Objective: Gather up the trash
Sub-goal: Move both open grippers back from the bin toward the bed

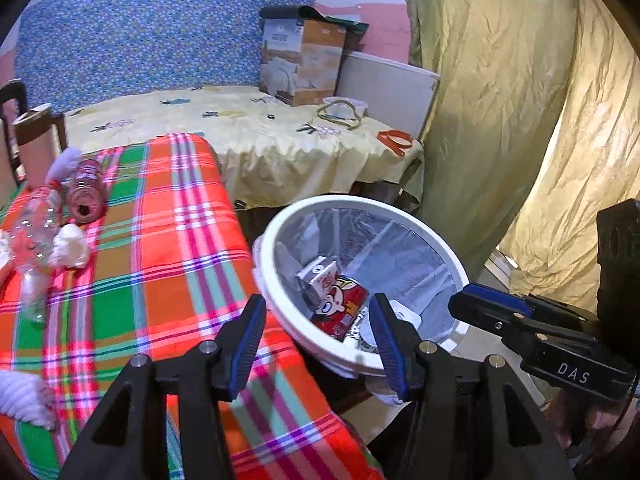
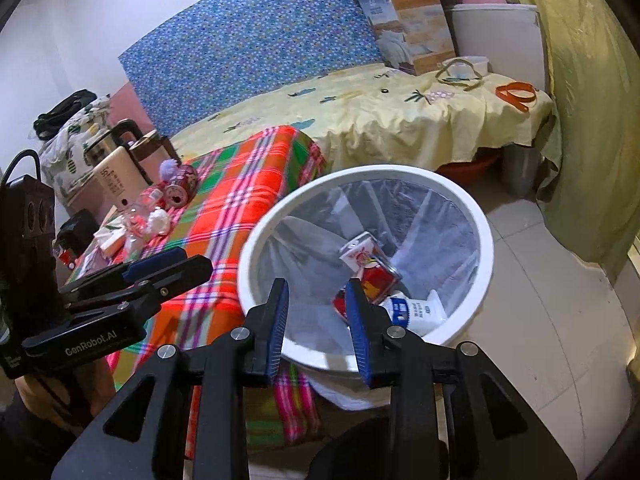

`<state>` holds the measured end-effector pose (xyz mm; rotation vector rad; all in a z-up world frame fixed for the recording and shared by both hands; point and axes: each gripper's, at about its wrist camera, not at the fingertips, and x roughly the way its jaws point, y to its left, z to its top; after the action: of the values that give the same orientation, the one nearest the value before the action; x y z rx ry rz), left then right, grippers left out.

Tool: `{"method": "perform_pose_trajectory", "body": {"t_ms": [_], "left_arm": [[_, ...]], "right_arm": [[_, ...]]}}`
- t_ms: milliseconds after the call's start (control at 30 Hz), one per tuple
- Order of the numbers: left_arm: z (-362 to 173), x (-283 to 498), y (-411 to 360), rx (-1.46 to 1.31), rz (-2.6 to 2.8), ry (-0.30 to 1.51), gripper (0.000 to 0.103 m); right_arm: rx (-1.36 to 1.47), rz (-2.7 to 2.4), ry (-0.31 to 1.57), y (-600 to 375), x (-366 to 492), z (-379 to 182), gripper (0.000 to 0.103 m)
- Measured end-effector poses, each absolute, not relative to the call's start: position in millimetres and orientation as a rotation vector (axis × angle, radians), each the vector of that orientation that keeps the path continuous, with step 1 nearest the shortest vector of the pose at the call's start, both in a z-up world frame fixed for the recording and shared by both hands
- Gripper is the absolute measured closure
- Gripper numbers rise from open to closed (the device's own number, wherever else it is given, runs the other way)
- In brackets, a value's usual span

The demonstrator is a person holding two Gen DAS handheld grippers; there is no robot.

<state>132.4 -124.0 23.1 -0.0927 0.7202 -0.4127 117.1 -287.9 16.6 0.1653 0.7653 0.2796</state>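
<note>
Since both tongs hang empty beside the round white lined bin (image 2: pixel 476 216), left tongs (image 1: pixel 318 344) wide, right tongs (image 2: pixel 318 326) part-open, we judge the left nearer the crushed clear plastic bottle (image 1: pixel 34 232) left of the bin.

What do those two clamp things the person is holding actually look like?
Both are black plastic tools. The left gripper and right gripper each have two fingers faced with ribbed blue pads and silver pivot pins. White lettering marks their sides, and a black cable loops from the left one.
</note>
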Motion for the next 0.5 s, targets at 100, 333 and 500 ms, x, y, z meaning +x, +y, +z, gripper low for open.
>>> {"method": "perform_pose_trajectory", "body": {"t_ms": [100,333,500], "left_arm": [[24,126,-116,-0.099,-0.394,0.708,0.047],[21,113,-96,-0.096,-0.337,0.701,0.047],[19,104,-79,-0.110,-0.295,0.698,0.047]], "right_arm": [[0.150,0.298,0.766,-279,114,17,0.071],[0.116,0.353,0.767,-259,108,17,0.071],[0.118,0.384,0.765,-248,108,16,0.071]]}}
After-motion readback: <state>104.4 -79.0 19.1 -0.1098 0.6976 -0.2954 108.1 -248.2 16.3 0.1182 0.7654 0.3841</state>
